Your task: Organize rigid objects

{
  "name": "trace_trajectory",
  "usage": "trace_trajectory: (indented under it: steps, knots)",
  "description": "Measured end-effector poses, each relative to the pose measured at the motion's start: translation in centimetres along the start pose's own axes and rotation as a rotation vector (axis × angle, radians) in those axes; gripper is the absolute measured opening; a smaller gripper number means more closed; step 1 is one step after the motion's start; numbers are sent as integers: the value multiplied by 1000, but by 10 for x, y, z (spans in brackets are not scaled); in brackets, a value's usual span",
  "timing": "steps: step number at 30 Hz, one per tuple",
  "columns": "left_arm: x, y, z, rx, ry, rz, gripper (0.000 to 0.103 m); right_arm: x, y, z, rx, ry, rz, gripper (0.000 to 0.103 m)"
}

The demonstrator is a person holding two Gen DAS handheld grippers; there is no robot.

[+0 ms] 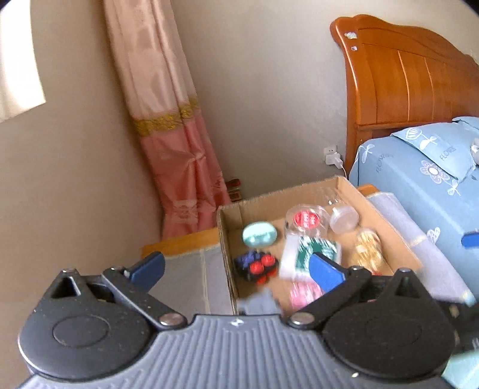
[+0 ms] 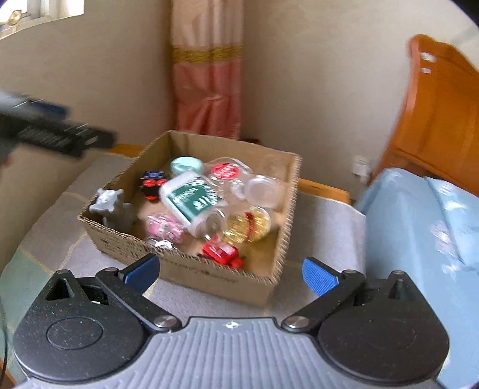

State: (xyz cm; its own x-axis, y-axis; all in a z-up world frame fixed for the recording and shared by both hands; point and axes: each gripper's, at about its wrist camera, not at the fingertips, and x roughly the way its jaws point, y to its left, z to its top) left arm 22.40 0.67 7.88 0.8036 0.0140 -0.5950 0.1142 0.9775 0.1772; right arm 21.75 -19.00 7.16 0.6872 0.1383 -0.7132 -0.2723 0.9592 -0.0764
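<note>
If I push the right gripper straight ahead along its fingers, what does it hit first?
Probably the near wall of the cardboard box, which lies right between the open right gripper fingers. If it clears the rim, the red toy inside comes next. Depth is hard to judge.

Bedroom corner with curtain, bed and covered table
A pink curtain [image 1: 179, 167] with a gold band hangs down the beige wall [image 1: 257, 89] into the corner; in the right wrist view the same curtain [image 2: 208, 89] stands behind the far side of the table. An orange wooden headboard [image 1: 410, 74] rises on the right, above a bed under a blue flower-print cover [image 1: 419, 179] and a matching pillow [image 1: 440, 143]. A white charger plug [image 1: 333, 157] sits in a wall socket just beside the headboard, its cable trailing down. A pale grey cloth [image 2: 323, 227] covers the table, whose wooden edge [image 2: 324, 187] shows at the back. A bright window [image 2: 42, 9] sits at the upper left
</note>
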Motion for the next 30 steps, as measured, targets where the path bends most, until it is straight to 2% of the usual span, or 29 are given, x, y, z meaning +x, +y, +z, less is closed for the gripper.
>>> trace_trajectory:
  steps: [3,8,11,17,24,30]
  knots:
    - [-28,-14,-26,-3,-4,6,102,-17,7,-14,77,1,-43,103]
    - [-50,-28,-53,-38,43,16,102,-37,18,-40,162,7,-102,103]
    - [-62,-32,-64,-69,51,30,102,-46,21,-53,210,13,-85,103]
    - [-72,-34,-70,-110,52,19,102,-59,27,-68,221,12,-120,103]
    - [-76,-32,-77,-174,82,11,102,-64,30,-71,218,10,-127,103]
    - [-76,-31,-78,-188,82,22,102,-65,32,-69,213,2,-126,103]
